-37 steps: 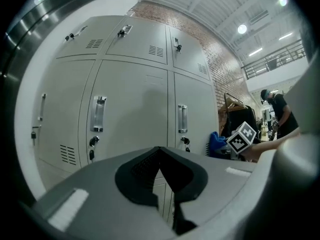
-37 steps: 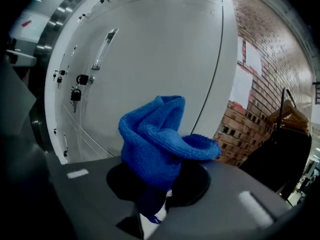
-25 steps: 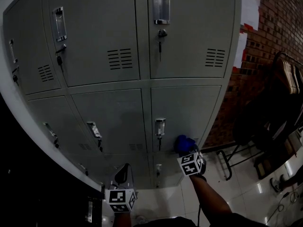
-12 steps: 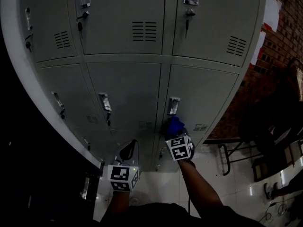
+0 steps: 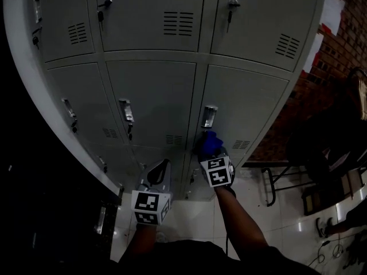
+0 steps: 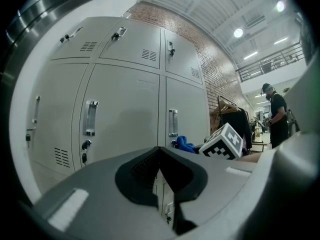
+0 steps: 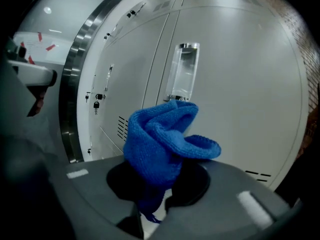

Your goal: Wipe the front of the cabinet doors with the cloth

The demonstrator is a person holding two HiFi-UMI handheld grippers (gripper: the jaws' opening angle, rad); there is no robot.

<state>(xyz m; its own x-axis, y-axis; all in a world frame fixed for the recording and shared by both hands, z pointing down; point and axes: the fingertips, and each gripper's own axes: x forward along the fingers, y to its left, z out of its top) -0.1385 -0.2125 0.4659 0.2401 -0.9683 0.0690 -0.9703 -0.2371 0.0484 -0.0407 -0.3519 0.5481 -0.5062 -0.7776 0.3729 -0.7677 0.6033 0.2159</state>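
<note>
Grey metal locker doors [image 5: 155, 96] fill the head view, each with a recessed handle and a vent. My right gripper [image 5: 210, 148] is shut on a bunched blue cloth [image 7: 162, 141], held just below the handle [image 7: 184, 72] of the lower right door [image 5: 241, 110]; whether the cloth touches the door I cannot tell. The same cloth [image 5: 210, 141] shows above the right marker cube. My left gripper [image 5: 160, 169] hangs lower and to the left, jaws together with nothing between them, pointing at the bottom row of doors [image 6: 125, 114].
A brick wall [image 5: 338, 44] stands right of the lockers. A dark garment rack and folding frame [image 5: 321, 148] sit on the glossy tiled floor [image 5: 269, 222] at the right. A person [image 6: 276, 116] stands far off in the left gripper view.
The right gripper with the cloth has moved left along the lower right door, from near its vent to just under its handle. The head view has tilted down. The left gripper has hardly moved.
</note>
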